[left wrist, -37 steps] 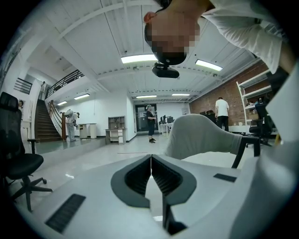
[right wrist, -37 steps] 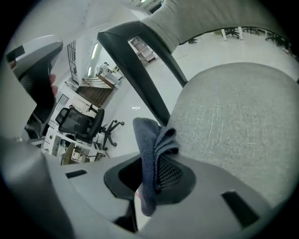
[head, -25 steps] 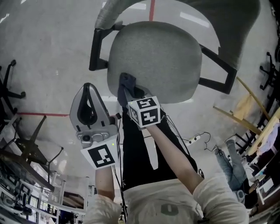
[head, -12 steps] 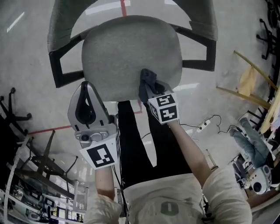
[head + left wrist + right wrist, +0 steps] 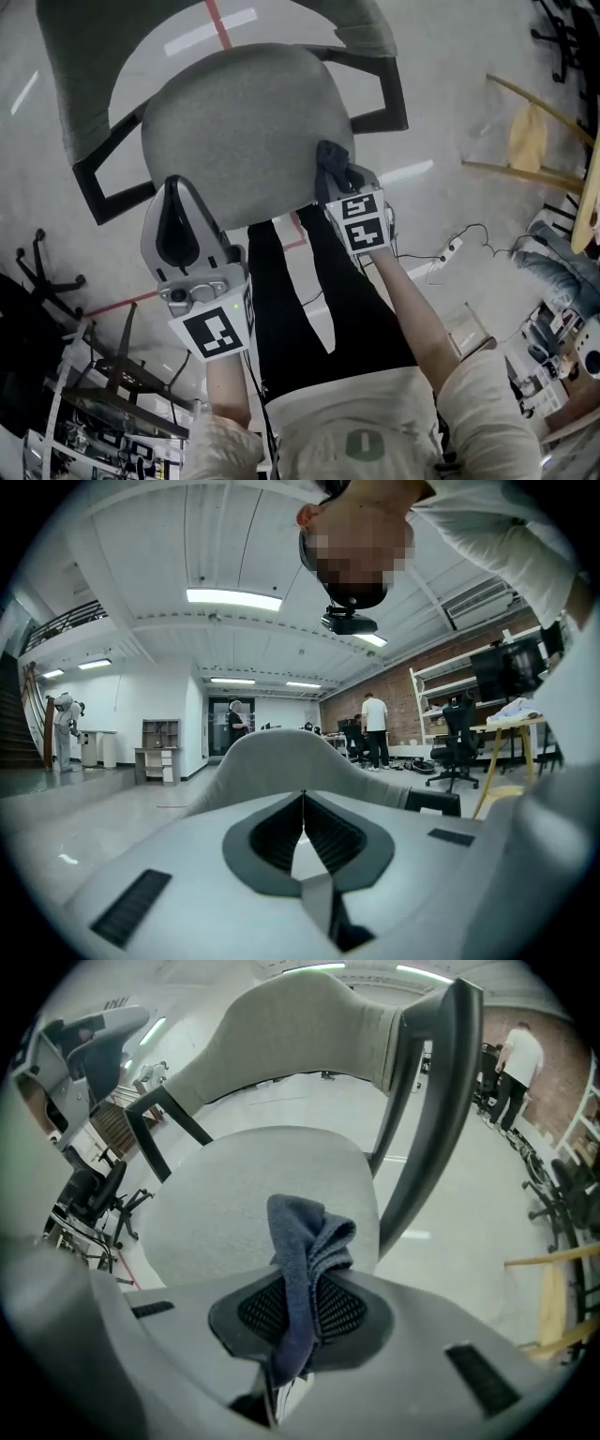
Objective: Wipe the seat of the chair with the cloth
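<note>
The right gripper [image 5: 343, 184] clamps the cloth [image 5: 329, 161] at the seat's [image 5: 239, 127] front-right edge; the left gripper [image 5: 177, 190], jaws together and empty, is front-left.

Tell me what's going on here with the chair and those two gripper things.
A person stands over a grey office chair with a gripper in each hand. The right gripper is shut on a bunched dark blue cloth and holds it at the front right edge of the seat. Whether the cloth is pressing on the fabric cannot be told. The left gripper is shut on nothing and is held by the seat's front left edge, taking no part in the wiping.
</note>
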Action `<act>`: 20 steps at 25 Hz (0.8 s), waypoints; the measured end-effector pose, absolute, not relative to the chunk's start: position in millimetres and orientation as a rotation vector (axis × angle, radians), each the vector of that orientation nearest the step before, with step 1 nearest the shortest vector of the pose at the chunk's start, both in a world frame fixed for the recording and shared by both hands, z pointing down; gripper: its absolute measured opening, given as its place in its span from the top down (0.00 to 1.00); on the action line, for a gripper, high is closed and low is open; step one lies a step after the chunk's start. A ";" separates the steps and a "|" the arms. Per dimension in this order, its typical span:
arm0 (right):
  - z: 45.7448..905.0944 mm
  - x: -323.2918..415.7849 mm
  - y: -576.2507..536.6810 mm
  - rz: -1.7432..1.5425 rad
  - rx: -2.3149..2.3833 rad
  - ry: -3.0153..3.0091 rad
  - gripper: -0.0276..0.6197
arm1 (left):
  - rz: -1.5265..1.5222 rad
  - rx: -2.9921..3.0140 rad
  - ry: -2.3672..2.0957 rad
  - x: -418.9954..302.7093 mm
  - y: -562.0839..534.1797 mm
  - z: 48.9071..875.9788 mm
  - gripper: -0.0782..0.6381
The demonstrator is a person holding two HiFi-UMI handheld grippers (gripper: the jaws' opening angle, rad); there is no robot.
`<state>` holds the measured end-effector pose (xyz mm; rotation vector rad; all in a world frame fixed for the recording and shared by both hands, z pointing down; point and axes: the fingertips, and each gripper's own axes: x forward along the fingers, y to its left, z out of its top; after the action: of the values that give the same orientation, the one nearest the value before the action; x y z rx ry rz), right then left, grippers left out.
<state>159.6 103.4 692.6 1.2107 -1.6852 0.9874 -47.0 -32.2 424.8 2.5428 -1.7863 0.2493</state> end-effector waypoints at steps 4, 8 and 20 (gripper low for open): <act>693.6 176.3 104.8 0.967 1.233 -1.654 0.87 | 0.242 2.571 -1.747 -29.0 -32.8 423.7 0.87; 695.8 193.0 106.0 0.968 1.272 -1.622 0.87 | 0.261 2.585 -1.722 -19.8 -30.8 427.9 0.87; 699.0 213.2 108.2 0.962 1.322 -1.540 0.87 | 0.318 2.642 -1.711 -11.4 -31.6 427.5 0.87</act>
<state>213.2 108.2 699.0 1.3221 -1.5398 0.9620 -11.4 -31.6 427.5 2.6418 -1.7108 0.3184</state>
